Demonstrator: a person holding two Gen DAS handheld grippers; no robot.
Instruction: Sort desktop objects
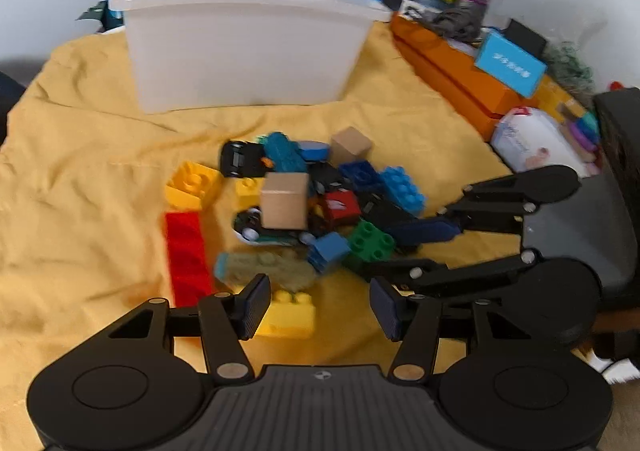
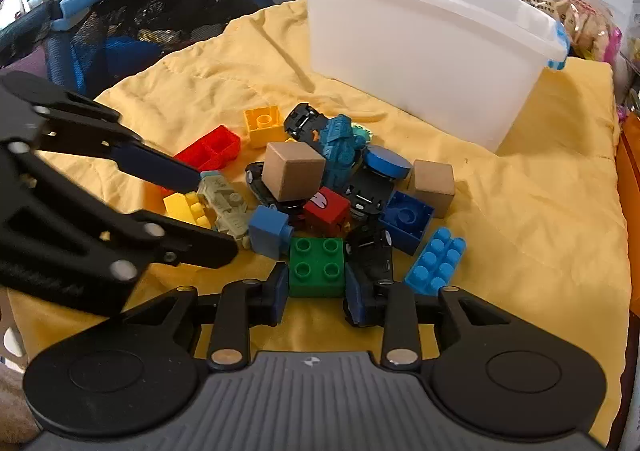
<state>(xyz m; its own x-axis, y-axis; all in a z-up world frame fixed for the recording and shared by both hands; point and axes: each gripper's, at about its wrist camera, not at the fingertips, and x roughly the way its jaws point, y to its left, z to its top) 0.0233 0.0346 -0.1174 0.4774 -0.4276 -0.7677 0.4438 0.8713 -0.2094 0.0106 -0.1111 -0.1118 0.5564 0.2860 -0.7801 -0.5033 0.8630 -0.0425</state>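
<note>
**Two grippers at a toy pile below a white bin**

Left wrist view: The left gripper (image 1: 320, 305) hangs over the near edge of a toy pile (image 1: 304, 203) on a yellow cloth (image 1: 80, 171). Its jaws stand wide apart with nothing pressed between them; a yellow brick (image 1: 288, 315) and a greyish-green toy car (image 1: 264, 265) lie just ahead of the pads. The white bin (image 1: 240, 39) stands on the cloth beyond the pile, upright and open-topped. Within the pile, a tan wooden cube (image 1: 285, 201) sits near the middle, a long red brick (image 1: 186, 255) lies on the side left of it, and a green brick (image 1: 370, 241) lies to its right. The right gripper (image 1: 400, 251) reaches in from the right, its fingers either side of the green brick. An orange box (image 1: 460, 79) lies to the right of the bin.

Right wrist view: The right gripper (image 2: 316, 291) has its jaws narrowed around the green brick (image 2: 317, 266), pads at both its sides; whether they press on it I cannot tell. The white bin (image 2: 424, 47) stands beyond the pile. A light blue brick (image 2: 438, 261) lies right of the green brick, a tan wooden cube (image 2: 294, 171) behind it. The left gripper (image 2: 208, 211) enters from the left, jaws apart around the toy car (image 2: 226, 207).
</note>
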